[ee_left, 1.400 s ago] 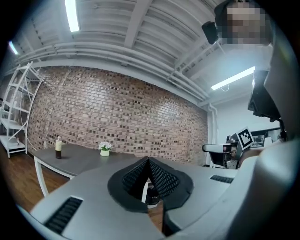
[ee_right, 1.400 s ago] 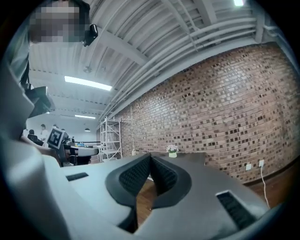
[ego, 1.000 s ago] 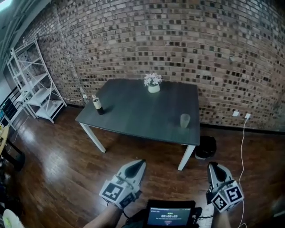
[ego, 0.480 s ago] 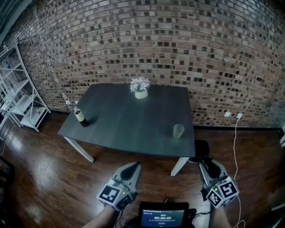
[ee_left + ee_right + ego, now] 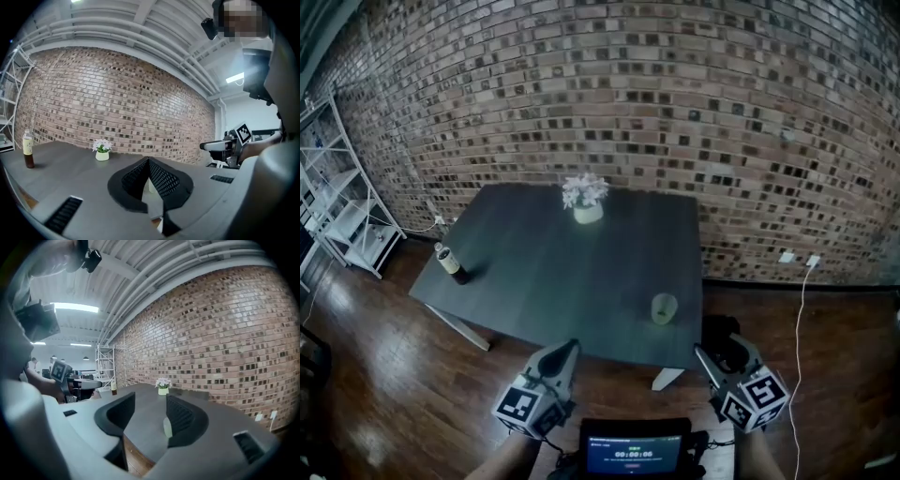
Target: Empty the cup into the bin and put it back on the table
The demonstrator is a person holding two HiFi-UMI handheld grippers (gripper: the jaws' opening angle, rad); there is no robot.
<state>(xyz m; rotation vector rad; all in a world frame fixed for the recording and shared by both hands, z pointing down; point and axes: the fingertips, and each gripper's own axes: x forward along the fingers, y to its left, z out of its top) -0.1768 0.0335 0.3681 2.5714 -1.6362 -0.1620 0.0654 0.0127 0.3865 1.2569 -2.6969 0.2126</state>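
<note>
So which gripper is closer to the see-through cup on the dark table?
Right. The right gripper, jaws just opening with nothing between them yet, is close by, below-right of the pale see-through cup. The left gripper, shut, sits farther off to its lower left.

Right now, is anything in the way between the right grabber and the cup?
No, nothing visible is. The cup stands alone near the front edge of the table, straight ahead of the right gripper. Its jaws have just been opening, with nothing between them yet. The bottle and flowers sit far off to the side.
</note>
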